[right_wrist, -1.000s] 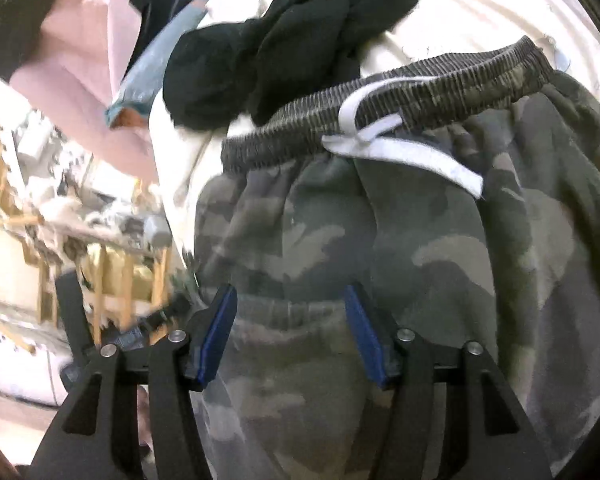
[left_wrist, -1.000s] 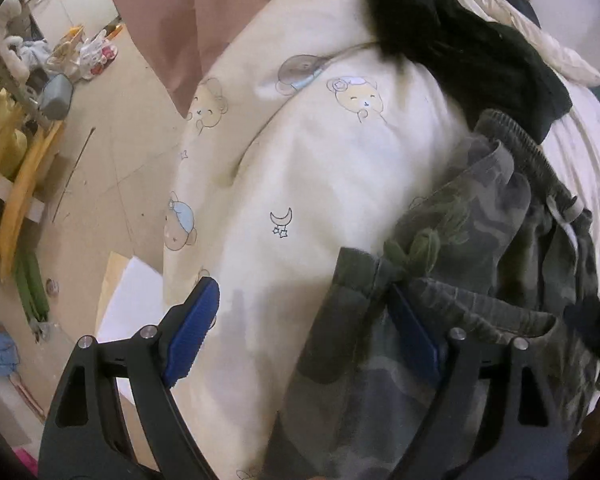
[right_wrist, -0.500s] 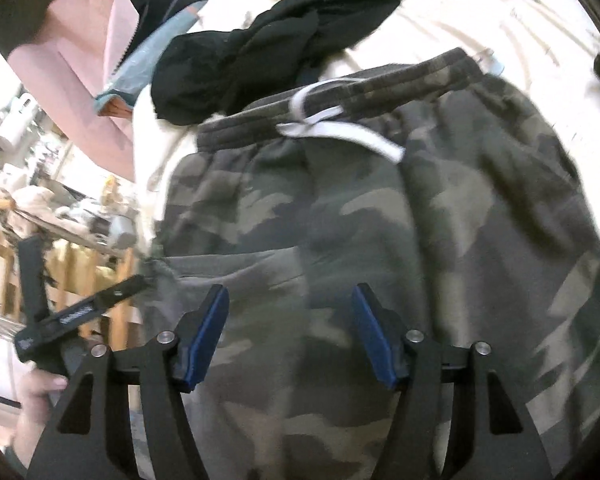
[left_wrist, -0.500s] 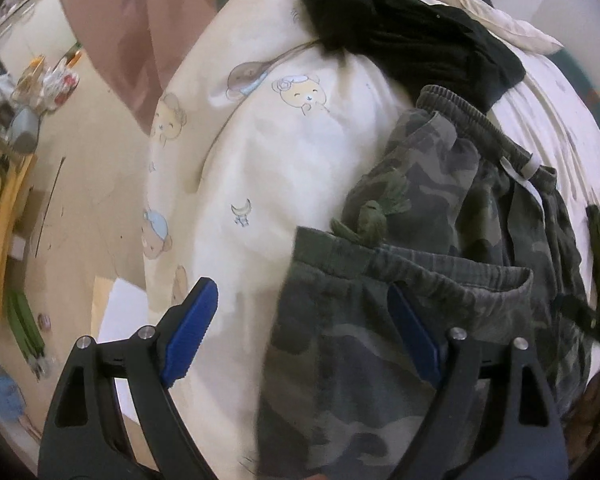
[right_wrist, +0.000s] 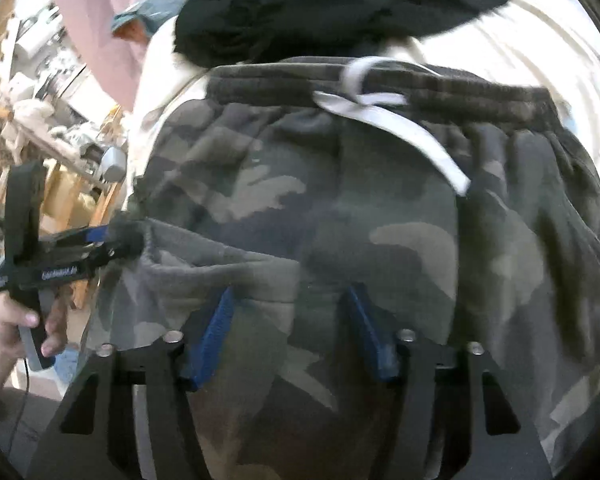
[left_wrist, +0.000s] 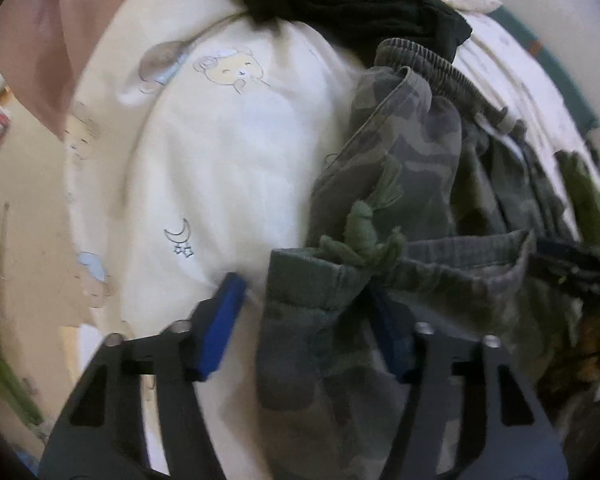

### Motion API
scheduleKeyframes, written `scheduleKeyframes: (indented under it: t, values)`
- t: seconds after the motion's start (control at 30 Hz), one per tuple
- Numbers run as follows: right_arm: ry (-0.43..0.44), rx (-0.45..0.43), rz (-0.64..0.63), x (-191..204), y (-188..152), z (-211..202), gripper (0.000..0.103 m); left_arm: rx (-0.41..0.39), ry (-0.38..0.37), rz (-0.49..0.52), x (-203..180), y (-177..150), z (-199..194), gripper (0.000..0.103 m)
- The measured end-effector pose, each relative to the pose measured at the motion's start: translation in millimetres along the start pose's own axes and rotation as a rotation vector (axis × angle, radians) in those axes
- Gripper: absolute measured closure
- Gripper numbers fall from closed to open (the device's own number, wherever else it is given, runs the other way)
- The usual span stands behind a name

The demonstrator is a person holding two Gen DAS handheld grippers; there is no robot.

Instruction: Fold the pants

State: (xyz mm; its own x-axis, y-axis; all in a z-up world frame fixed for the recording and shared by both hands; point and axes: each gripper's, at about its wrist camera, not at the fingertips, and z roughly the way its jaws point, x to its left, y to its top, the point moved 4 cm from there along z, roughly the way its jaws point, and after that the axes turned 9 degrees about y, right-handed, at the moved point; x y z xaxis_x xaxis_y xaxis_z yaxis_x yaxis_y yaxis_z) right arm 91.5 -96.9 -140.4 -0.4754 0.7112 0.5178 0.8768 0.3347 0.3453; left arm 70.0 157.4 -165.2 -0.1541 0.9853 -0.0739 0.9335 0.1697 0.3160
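Observation:
Camouflage pants (right_wrist: 380, 208) lie on a cream bedcover, waistband and white drawstring (right_wrist: 384, 116) at the far side. A folded-over leg cuff (left_wrist: 400, 264) lies across the middle. My left gripper (left_wrist: 308, 320) stands open with the cuff's left corner between its blue pads; it also shows in the right wrist view (right_wrist: 112, 240) at the cuff's left end. My right gripper (right_wrist: 288, 328) is open, its pads either side of the cuff edge (right_wrist: 240, 268).
A black garment (right_wrist: 332, 4) lies heaped just beyond the waistband. The cream bedcover with bear prints (left_wrist: 228, 128) drops off at its left edge to the floor. A pink cloth (left_wrist: 40, 40) hangs at far left. Cluttered shelves (right_wrist: 40, 100) stand beside the bed.
Both grippers moved forward onto the folded cuff. The left gripper's jaws have narrowed around the cuff's corner; the right gripper's pads now straddle the cuff edge.

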Motion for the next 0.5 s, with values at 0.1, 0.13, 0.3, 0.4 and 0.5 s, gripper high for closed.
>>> scheduleKeyframes:
  t: [0.1,0.13,0.3,0.4,0.5]
  values:
    - [-0.002,0.011,-0.019,5,-4,4,0.049,-0.009,-0.050,-0.011,0,1,-6,0.074]
    - [0.017,0.016,-0.011,5,-5,5,0.051,-0.017,-0.050,-0.010,0,1,-9,0.081]
    - [0.062,0.010,0.024,4,-6,5,0.096,-0.040,-0.015,0.036,-2,-4,-18,0.095]
    - [0.064,-0.049,0.013,11,-4,-9,0.100,-0.044,-0.029,0.022,-5,-5,-33,0.096]
    - [0.104,-0.125,-0.022,29,-4,-37,0.100,-0.086,-0.035,0.027,-3,-12,-58,0.096]
